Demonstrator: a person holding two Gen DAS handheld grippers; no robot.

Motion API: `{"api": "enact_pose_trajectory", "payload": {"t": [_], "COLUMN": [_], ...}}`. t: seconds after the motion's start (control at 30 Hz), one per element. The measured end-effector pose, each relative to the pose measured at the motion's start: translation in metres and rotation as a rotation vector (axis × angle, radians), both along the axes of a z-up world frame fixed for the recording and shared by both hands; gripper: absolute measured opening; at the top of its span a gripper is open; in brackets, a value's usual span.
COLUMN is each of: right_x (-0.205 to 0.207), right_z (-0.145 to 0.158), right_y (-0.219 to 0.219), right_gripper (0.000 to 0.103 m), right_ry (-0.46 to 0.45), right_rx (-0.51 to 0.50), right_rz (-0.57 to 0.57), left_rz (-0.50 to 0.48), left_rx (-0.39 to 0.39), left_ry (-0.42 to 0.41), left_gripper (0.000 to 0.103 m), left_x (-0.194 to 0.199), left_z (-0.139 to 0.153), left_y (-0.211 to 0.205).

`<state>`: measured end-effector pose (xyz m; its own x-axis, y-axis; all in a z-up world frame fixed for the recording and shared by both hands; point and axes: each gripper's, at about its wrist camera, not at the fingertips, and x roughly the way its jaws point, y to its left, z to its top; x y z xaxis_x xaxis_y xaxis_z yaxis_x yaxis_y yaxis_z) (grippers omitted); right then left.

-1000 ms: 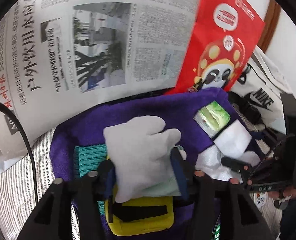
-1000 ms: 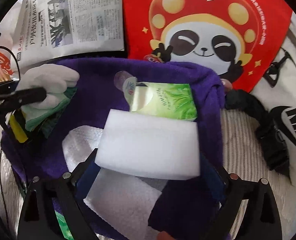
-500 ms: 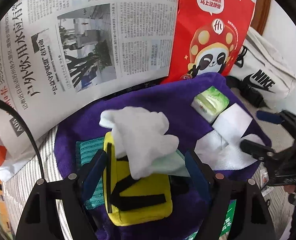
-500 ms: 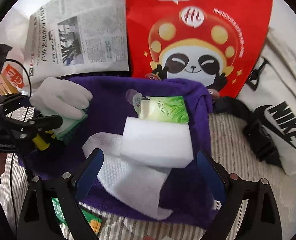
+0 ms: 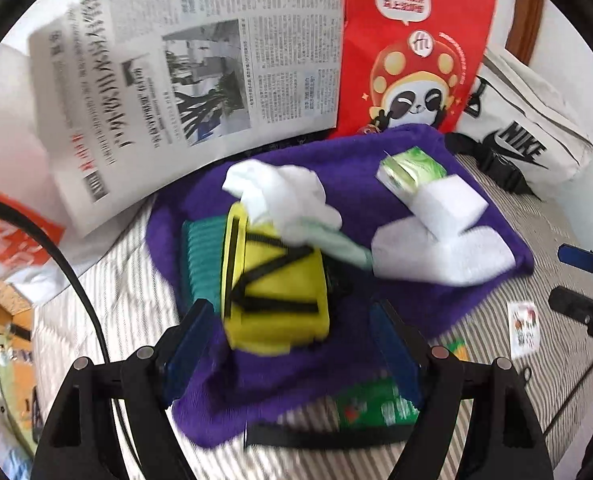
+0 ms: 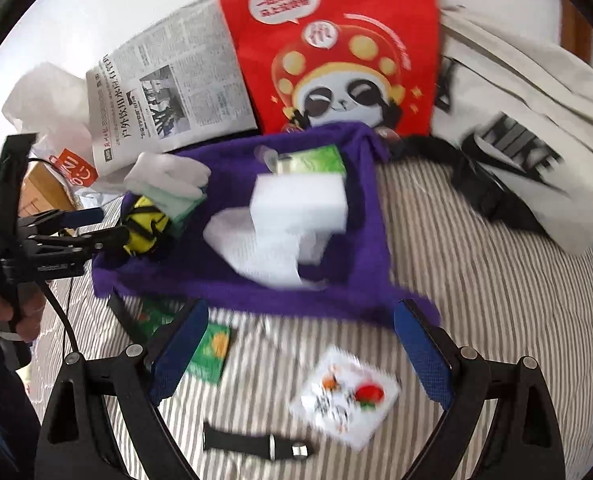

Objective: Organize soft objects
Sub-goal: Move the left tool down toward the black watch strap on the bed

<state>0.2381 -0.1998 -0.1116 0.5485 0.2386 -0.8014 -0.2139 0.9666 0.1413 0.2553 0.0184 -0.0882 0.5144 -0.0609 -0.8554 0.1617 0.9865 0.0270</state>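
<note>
Purple towel (image 5: 336, 168), yellow pouch (image 5: 280, 300), grey-striped bedsheet (image 6: 496, 300).

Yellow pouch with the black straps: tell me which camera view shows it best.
The left wrist view. There the yellow pouch lies close and nearly whole on the purple towel, its top under a white glove. The right wrist view shows only a small part of it, far left, behind the left gripper.

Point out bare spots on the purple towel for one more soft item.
Free: the near strip of the purple towel, in front of the white cloth, and the middle gap between the yellow pouch and the sponge. Crowded: left pile with the glove and far-right corner by the tissue pack.
</note>
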Motion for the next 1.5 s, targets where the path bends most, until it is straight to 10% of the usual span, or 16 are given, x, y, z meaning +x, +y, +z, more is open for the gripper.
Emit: {"api": "enact_pose_trajectory", "payload": {"t": [0.63,1.5], "right_x": [-0.097,-0.112], "right_z": [-0.011,-0.036], "right_y": [-0.005,0.000], "right_gripper": [0.093,0.093], "right_ry": [0.012,0.053], "right_rx": [-0.012,-0.019], "right_rz": [-0.019,-0.034], "left_rz": [0.234,0.257], "left_rx": [-0.113,-0.036], "left_ry": [0.067,0.086], "left_gripper": [0.079,0.091], "left_x": [-0.106,-0.068], "left_z": [-0.048,-0.078], "left_y": [0.020,-0.027]}}
